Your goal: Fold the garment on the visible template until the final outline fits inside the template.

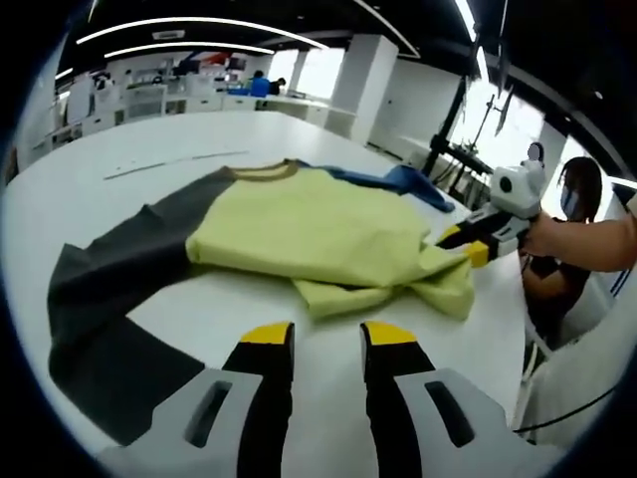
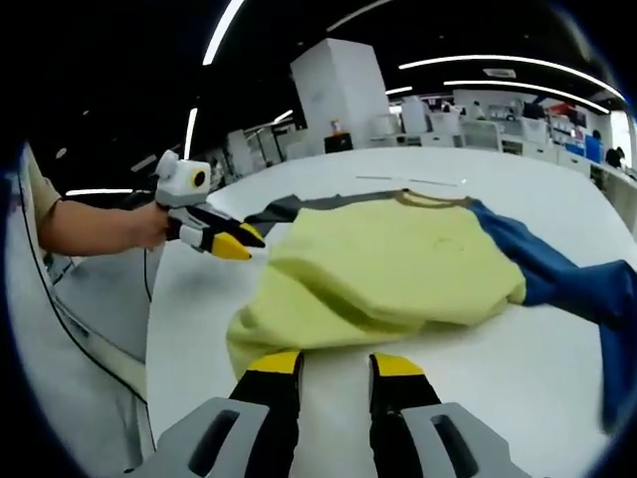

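Garment [image 1: 318, 234] lies on the white desk [image 1: 149, 149], yellow-green body bunched and partly folded over itself, with a dark grey sleeve [image 1: 109, 299] spread to one side and a blue sleeve [image 2: 577, 279] to the other. Left hand-held gripper [image 1: 327, 339] hovers over bare desk just near the garment's hem, jaws parted, holding nothing. Right hand-held gripper [image 2: 335, 368] sits just beside the folded yellow edge, jaws likewise apart and empty. A person's hand [image 2: 149, 224] holds the left hand-held gripper.
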Tool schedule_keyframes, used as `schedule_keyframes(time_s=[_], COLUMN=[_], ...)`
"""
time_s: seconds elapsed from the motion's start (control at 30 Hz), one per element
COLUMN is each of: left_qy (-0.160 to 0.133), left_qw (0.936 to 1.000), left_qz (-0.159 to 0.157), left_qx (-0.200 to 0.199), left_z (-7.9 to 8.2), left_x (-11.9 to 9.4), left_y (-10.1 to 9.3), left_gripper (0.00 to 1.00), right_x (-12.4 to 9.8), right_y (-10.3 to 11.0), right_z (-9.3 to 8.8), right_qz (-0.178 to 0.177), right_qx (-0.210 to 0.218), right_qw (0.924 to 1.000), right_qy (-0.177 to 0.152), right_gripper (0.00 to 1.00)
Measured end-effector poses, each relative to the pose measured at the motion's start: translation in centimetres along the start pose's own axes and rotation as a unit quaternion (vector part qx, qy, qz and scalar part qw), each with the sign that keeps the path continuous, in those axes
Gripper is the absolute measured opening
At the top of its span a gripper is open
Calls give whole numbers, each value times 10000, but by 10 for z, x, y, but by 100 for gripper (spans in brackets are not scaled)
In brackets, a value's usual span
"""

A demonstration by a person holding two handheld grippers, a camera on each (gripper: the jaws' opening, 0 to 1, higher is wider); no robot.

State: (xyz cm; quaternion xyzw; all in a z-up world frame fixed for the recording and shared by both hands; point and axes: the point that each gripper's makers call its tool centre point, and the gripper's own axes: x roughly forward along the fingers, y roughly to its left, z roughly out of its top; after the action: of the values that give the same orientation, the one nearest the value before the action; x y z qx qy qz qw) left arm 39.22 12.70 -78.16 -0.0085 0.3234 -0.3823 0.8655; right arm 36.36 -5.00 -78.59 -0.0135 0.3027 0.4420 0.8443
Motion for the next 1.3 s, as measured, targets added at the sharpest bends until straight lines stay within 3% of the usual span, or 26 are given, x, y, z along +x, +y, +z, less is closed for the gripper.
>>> schedule_keyframes(time_s=[0.23,0.57,0.77,1.0,1.17,1.3], left_qy=[88,117,102,60,39,19], left_qw=[10000,9999,9999,9999,9998,9997], left_qz=[-4,-35,-67,-91,-186,-210], left_qx=[4,18,18,21,-71,-83], left_z=[-2,0,2,6,6,7], left_x=[9,16,19,21,21,21], left_y=[-1,-1,-4,-4,-7,-8], left_gripper=[23,22,18,11,2,0], right_x=[5,6,10,12,13,12], right_y=[5,4,7,6,6,6], right_z=[1,12,12,12,12,12], right_qz=[59,-94,-36,14,28,45], right_qx=[-193,-919,-1125,-1195,-1186,-1157], right_qw=[9998,9957,9936,9928,9929,9932], right_qy=[28,-26,53,100,124,113], right_gripper=[20,21,13,0,0,0])
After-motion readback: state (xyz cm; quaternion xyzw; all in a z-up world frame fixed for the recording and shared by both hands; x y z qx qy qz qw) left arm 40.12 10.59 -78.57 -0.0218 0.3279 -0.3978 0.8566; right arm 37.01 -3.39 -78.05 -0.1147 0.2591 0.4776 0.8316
